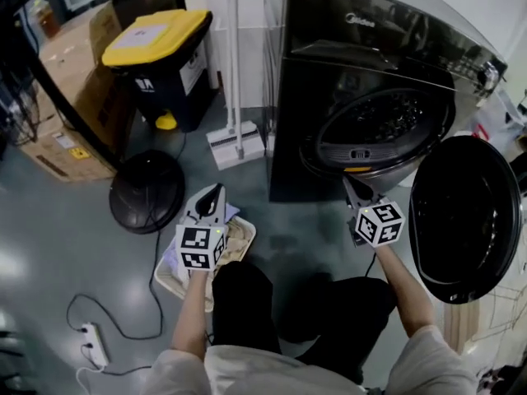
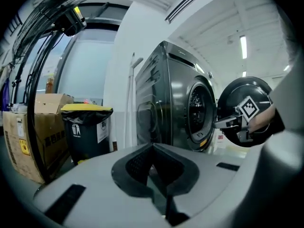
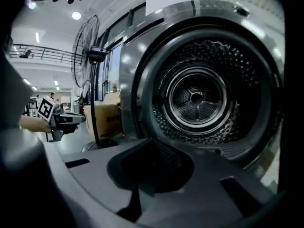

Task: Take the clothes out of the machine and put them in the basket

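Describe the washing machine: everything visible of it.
The washing machine is a dark, glossy front-loader standing upright on the grey floor. Its round door is swung wide open at the head view's right. The perforated steel drum shows no clothes in the part visible.

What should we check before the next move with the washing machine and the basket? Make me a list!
1. Machine door open: ok, swung wide.
2. Drum emptied: ok as far as shown; nothing lies inside in the right gripper view.
3. Lowest front part of the drum: cannot tell, the gripper's body hides it.
4. Basket on the floor with clothes in it: ok.
5. Left gripper empty: ok, jaws together on nothing.
6. Right gripper empty: ok, jaws together, pointing at the drum.
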Demonstrator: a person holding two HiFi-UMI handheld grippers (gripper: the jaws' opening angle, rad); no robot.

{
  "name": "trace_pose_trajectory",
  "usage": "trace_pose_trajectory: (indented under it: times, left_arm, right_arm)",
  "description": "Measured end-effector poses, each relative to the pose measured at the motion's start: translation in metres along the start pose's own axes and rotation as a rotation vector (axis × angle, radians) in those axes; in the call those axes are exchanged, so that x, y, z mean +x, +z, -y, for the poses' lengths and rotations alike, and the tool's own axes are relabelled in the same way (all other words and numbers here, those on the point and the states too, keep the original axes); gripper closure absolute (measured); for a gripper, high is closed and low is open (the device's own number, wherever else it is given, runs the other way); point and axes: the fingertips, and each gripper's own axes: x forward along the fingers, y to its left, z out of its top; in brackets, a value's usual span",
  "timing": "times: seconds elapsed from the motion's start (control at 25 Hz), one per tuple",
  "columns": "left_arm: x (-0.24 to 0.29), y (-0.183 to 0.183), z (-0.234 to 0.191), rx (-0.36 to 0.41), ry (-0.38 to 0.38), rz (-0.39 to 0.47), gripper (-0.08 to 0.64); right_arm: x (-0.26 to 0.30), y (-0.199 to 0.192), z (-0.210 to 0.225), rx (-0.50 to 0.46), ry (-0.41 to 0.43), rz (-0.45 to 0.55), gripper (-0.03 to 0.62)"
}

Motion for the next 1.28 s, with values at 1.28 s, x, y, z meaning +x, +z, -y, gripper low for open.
trace_pose_trajectory:
  times: [1.28]
  left_arm:
    - [0.061, 0.021, 0.081, 0.036, -0.174, -0.005, 0.541]
  right_arm:
    - [-0.151, -0.004, 0.084, 0.013, -0.438, 0.046, 0.569]
